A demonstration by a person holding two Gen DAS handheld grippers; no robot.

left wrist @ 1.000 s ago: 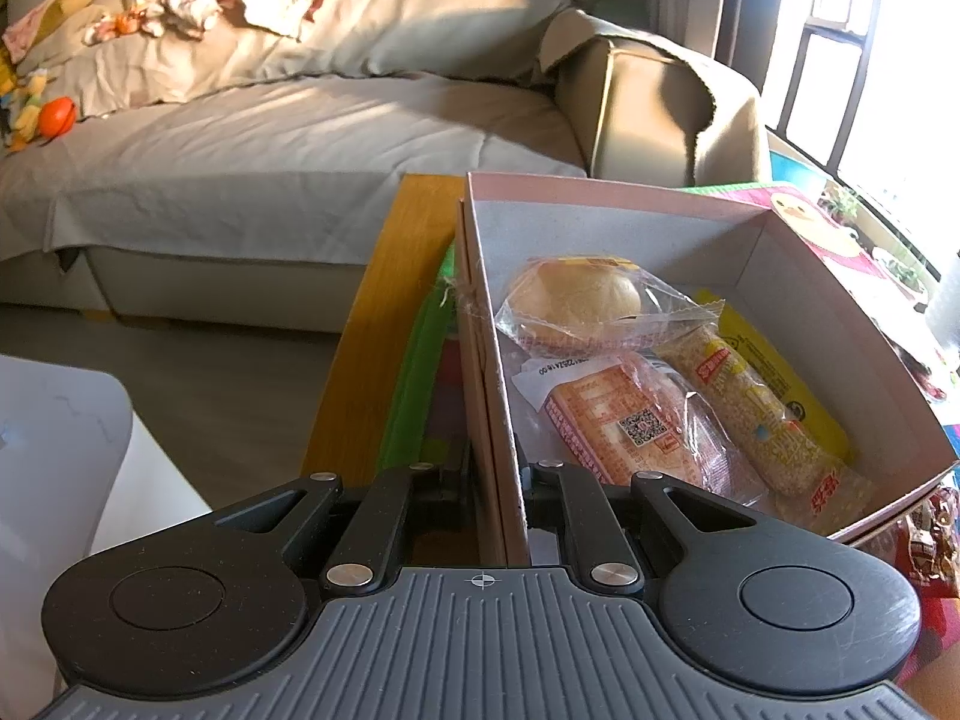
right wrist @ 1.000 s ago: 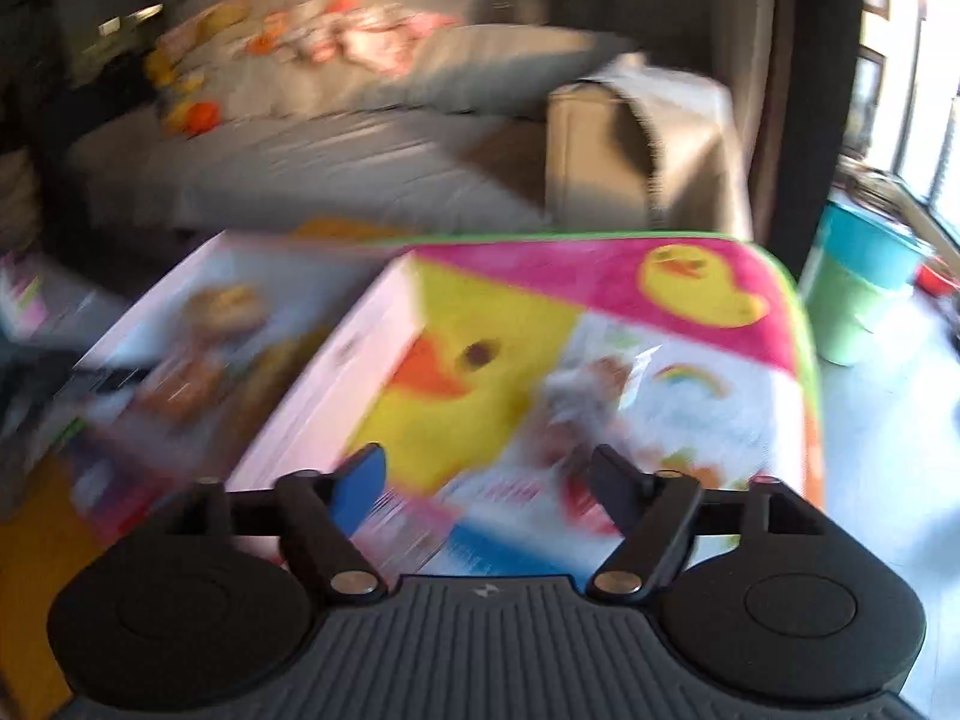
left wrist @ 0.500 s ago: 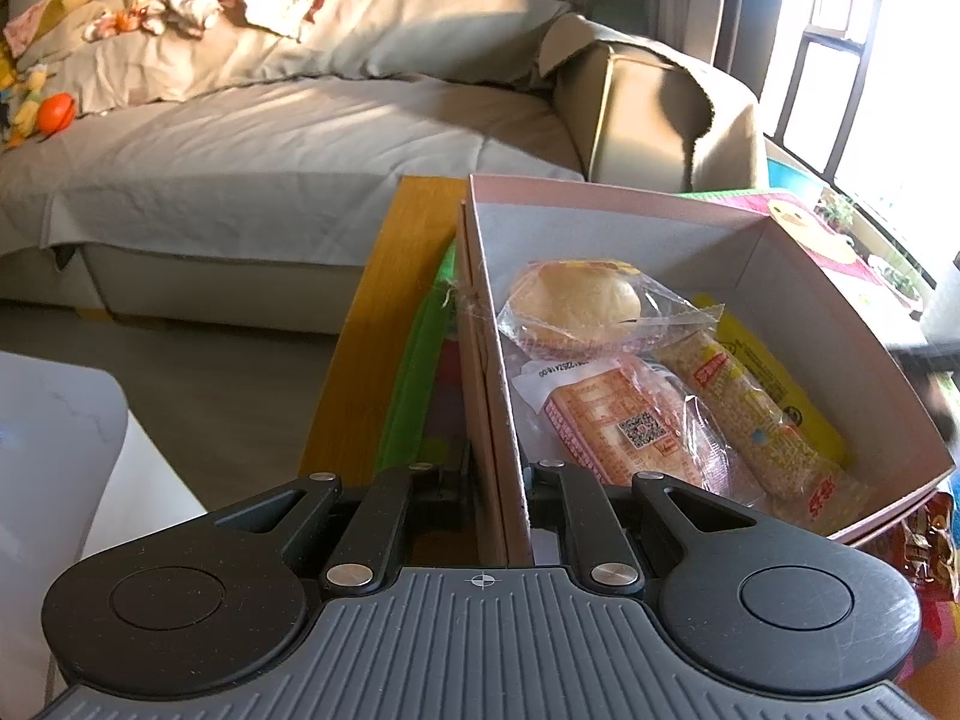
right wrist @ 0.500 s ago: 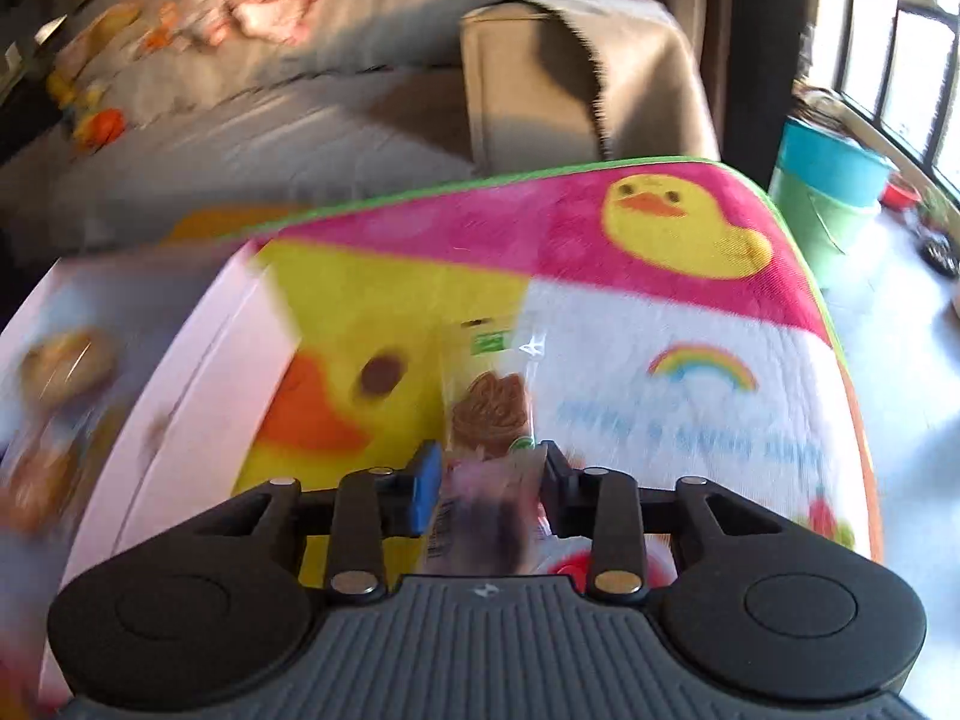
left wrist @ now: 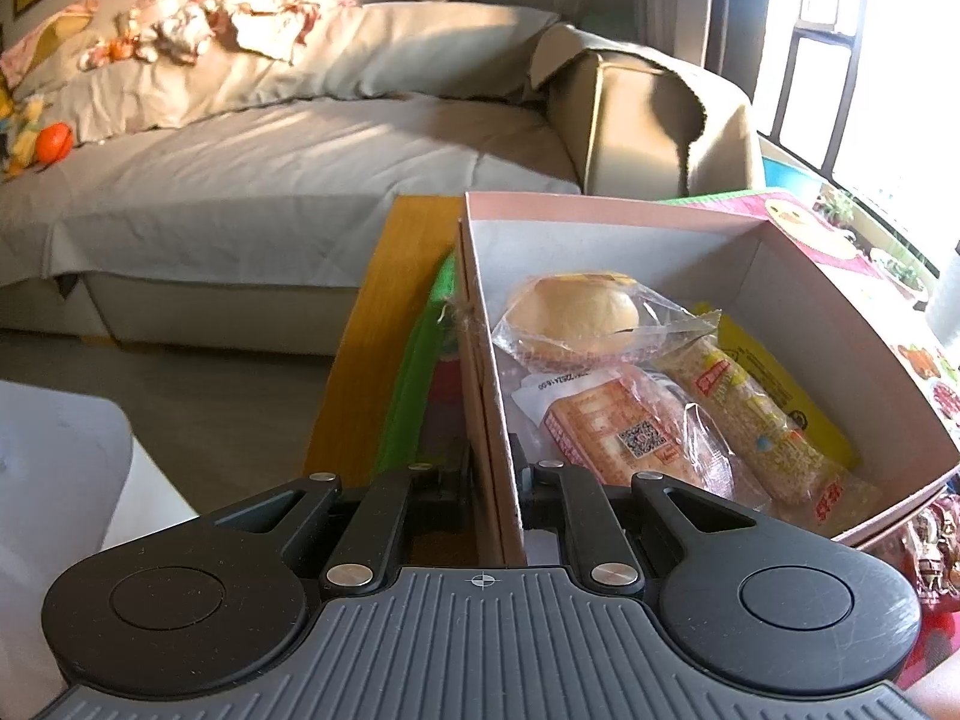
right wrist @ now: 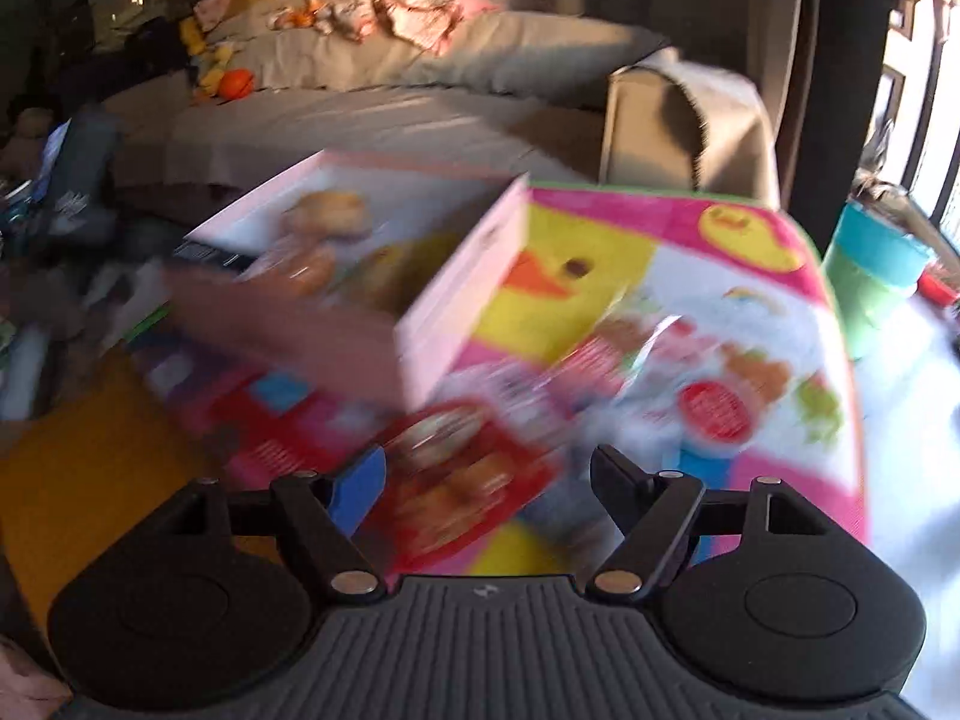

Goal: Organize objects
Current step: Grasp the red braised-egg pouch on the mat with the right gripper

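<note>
Left gripper (left wrist: 493, 474): jaws drawn narrow, pinching the near side wall of the pink cardboard box (left wrist: 630, 217), one finger outside the wall, one inside. Hand looks steady, so this reads as a bracing hold on the box.

Inside the box, just past the inner finger: clear-wrapped orange biscuit pack with a QR code (left wrist: 624, 435); beside it, further from the clamped wall, a long sesame-coloured snack bar in clear wrap (left wrist: 762, 414), long axis running away from the fingers on a diagonal; beyond both, a round pale bun in a clear bag (left wrist: 573, 315). A flat yellow packet (left wrist: 759, 360) lies under the bar.

Right gripper (right wrist: 487, 483): jaws wide and have just been opening; nothing pressed by the pads. The frame is motion-blurred. Between and just ahead of the fingers lies a red flat snack packet with a food picture (right wrist: 462, 480) on the bright duck-print play mat (right wrist: 708, 276); its long axis seems to run diagonally across the gap, blur makes that unsure. Whether a pad touches it, cannot tell.

Further ahead and to the left of the right fingers sits the pink box, open top up. More blurred wrappers (right wrist: 630, 342) lie ahead to the right on the mat. Grey sofa (right wrist: 384, 120) far behind.

Judgement: the right hand is the nearer one for the red packet, the left is busy with the box. The coming move likely needs the right fingers to straddle the packet across its narrow side, then carry it ahead-left into the box.
</note>
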